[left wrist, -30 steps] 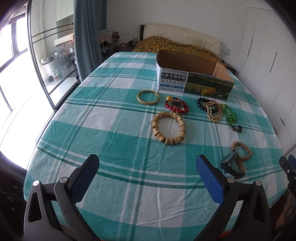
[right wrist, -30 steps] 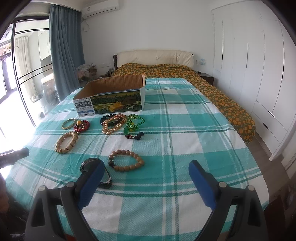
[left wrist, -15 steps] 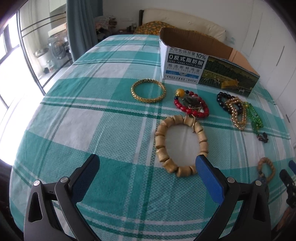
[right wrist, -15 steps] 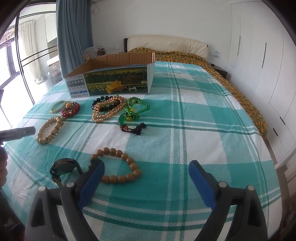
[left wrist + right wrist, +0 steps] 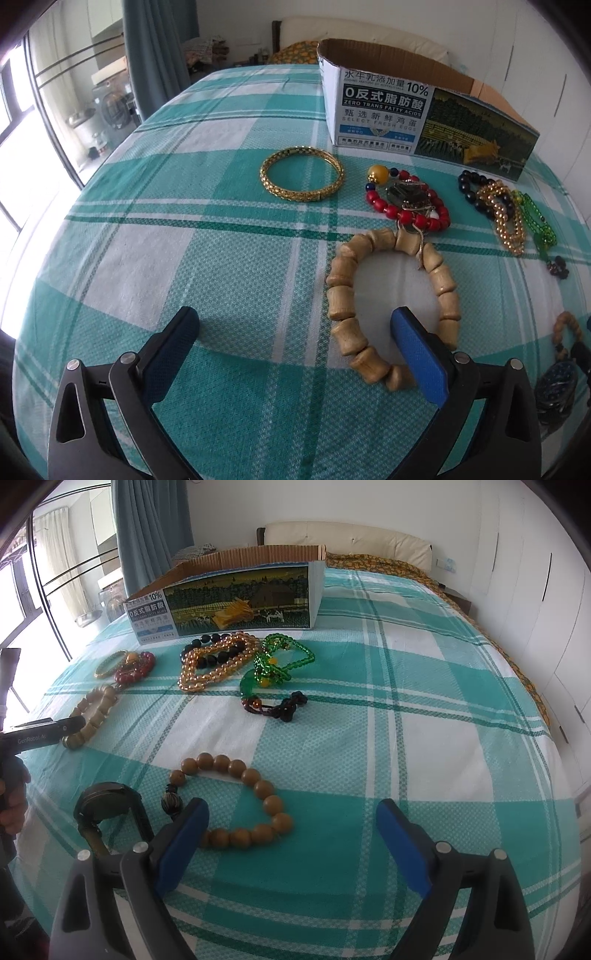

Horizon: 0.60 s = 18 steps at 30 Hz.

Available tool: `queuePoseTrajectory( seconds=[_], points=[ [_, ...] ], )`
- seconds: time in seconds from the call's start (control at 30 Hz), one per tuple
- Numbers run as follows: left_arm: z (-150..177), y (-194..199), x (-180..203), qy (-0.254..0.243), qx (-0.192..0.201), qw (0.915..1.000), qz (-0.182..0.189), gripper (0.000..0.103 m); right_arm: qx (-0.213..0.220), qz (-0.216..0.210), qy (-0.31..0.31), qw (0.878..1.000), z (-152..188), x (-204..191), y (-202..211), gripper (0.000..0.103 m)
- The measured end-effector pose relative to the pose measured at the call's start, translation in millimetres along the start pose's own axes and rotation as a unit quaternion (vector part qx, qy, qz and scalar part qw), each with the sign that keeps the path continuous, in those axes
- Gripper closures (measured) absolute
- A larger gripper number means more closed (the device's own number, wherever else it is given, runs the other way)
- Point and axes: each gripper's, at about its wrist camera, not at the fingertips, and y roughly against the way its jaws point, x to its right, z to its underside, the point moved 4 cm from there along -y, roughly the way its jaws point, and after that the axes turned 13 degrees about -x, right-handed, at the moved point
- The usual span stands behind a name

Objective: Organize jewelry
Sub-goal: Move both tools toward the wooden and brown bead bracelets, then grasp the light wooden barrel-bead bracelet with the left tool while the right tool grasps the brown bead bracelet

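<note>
My left gripper point(image 5: 295, 328) is open and low over the bed; its right finger sits inside the loop of a large pale wooden bead bracelet point(image 5: 343, 291), its left finger outside. Beyond lie a gold bangle point(image 5: 301, 179) and a red bead bracelet point(image 5: 406, 206). My right gripper point(image 5: 291, 819) is open; its left finger point(image 5: 184, 834) overlaps the near edge of a brown round-bead bracelet point(image 5: 258, 786). A dark watch point(image 5: 107, 805) lies left of it. An open cardboard box point(image 5: 236, 598) stands behind.
Gold and black bead strands point(image 5: 218, 661), green beads point(image 5: 280, 657) and a dark red charm string point(image 5: 277, 709) lie before the box. All rest on a teal plaid sheet point(image 5: 424, 720). Wardrobes stand right, a window and curtain left. The left gripper shows in the right wrist view point(image 5: 37, 731).
Both grippers have moved forward and down toward the bed. The left one now straddles the pale wooden bracelet; the right one has closed in on the brown bead bracelet.
</note>
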Motion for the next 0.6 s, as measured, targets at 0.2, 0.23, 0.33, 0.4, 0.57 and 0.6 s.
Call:
queuePoseTrajectory(
  seconds=[0.2,0.23,0.33,0.4,0.57,0.6],
  points=[
    [-0.7,1.0,0.6,0.012,-0.008,0.9999,-0.004,0.0,-0.01,0.02,0.007,1.0,-1.0,-2.6,-4.6,0.009],
    [-0.8,0.9,0.7,0.012,-0.009,0.9999,-0.004,0.0,-0.01,0.023,0.009,1.0,-1.5,-3.2,-5.4,0.009],
    [-0.7,1.3,0.3,0.011,-0.01,0.9999,-0.004,0.0,-0.009,0.023,0.012,1.0,-4.9,-3.2,-7.3,0.008],
    [-0.8,0.9,-0.2,0.009,-0.009,0.9999,-0.002,0.0,-0.009,0.024,0.013,1.0,-7.2,-3.0,-8.4,0.008],
    [-0.2,1.2,-0.2,0.008,-0.008,0.9999,-0.001,0.0,-0.007,0.026,0.016,1.0,-7.6,-4.7,-8.8,0.01],
    [0.0,1.5,0.0,0.006,-0.009,0.9999,-0.001,0.0,-0.006,0.025,0.017,1.0,-7.8,-5.4,-8.5,0.01]
  ],
)
